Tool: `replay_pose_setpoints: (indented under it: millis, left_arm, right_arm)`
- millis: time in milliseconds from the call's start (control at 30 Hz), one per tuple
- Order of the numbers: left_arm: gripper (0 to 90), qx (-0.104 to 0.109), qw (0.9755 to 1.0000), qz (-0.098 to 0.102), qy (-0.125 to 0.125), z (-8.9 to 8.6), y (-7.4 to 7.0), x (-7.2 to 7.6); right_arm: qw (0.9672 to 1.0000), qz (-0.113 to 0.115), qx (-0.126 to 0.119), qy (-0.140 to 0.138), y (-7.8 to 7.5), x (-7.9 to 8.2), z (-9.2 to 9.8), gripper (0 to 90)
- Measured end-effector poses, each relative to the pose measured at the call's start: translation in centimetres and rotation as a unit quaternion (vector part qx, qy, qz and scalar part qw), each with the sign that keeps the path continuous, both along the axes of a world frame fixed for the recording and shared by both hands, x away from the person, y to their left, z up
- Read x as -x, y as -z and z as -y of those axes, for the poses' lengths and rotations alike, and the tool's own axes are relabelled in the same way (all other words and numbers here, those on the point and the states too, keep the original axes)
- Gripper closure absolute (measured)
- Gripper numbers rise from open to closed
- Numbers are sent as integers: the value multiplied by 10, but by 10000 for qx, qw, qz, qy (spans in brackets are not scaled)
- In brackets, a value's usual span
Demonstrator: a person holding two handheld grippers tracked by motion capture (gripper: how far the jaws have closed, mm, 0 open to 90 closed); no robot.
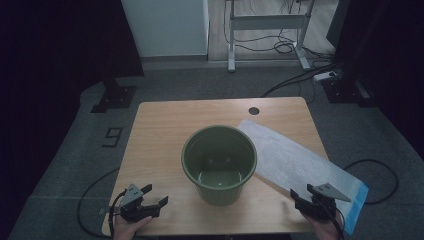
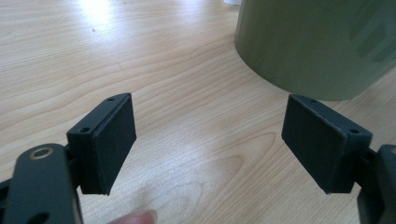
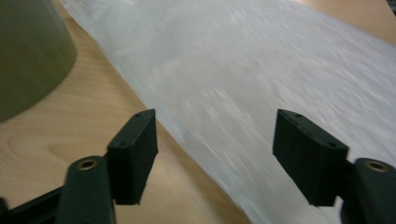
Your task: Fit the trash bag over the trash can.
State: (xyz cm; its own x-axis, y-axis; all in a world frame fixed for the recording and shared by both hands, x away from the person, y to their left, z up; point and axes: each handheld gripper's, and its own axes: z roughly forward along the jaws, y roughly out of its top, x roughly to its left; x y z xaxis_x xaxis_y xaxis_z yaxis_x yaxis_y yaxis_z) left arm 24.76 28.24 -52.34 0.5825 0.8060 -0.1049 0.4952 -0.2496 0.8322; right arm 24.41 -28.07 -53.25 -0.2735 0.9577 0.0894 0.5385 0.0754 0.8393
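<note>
Two claws sit at the near edge of the wooden table [image 1: 165, 120], each in a hand: the left claw [image 1: 155, 196] at the near left corner and the right claw [image 1: 299, 198] at the near right, both with jaws spread wide and nothing between them. From the high view the whole layout is plain: a green plastic pot [image 1: 219, 163] stands upright at the middle of the table, and a long white plastic bag [image 1: 295, 162] lies flat to its right, running diagonally from behind the pot's rim to the near right corner, where its blue-edged end hangs past the table edge. That view also looks down into the pot, showing small holes in its floor. The left gripper view shows the pot's [image 2: 317, 44] smooth olive outer wall close ahead, right of the left claw [image 2: 209, 140], over bare wood. The right gripper view shows the bag [image 3: 261, 79] as thin, slightly crinkled white film, blurred, under and ahead of the right claw [image 3: 215, 156], with the pot [image 3: 28, 51] at the left.
</note>
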Motion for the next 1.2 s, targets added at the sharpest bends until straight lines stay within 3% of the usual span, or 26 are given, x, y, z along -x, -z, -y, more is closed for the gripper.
replay_pose_setpoints:
  millis: [33,133,300,467,600,667,800,933,1200]
  left_arm:
    - [170,-52,10000,1,-33,-1,0,2]
    - [170,-65,10000,-18,-66,-2,1,3]
    - [170,-77,9999,-23,-98,-3,1,5]
    - [170,-99,9999,-41,-108,-4,2,6]
    - [170,-102,9999,-41,-121,-5,2,5]
    - [170,-117,9998,-48,-122,-5,2,5]
    - [170,-148,9998,-64,-121,-5,3,4]
    - [170,-165,9998,-72,-82,-4,2,4]
    - [175,-10,9999,-39,-111,-9,-1,4]
  right_arm:
    - [9997,79,9,-213,-2,-9,-13,267]
    - [9990,107,124,-406,-1,-24,-30,253]
    - [9978,-125,122,-642,6,-52,-52,217]
    - [9968,-312,111,-725,11,-74,-66,189]
    - [9957,-475,249,-751,15,-89,-77,180]
    - [9954,-597,417,-630,18,-93,-81,184]
    - [9954,-594,573,-493,22,-92,-82,223]
    - [9955,-570,627,-428,22,-93,-78,245]
    - [9964,-502,597,-331,21,-90,-71,393]
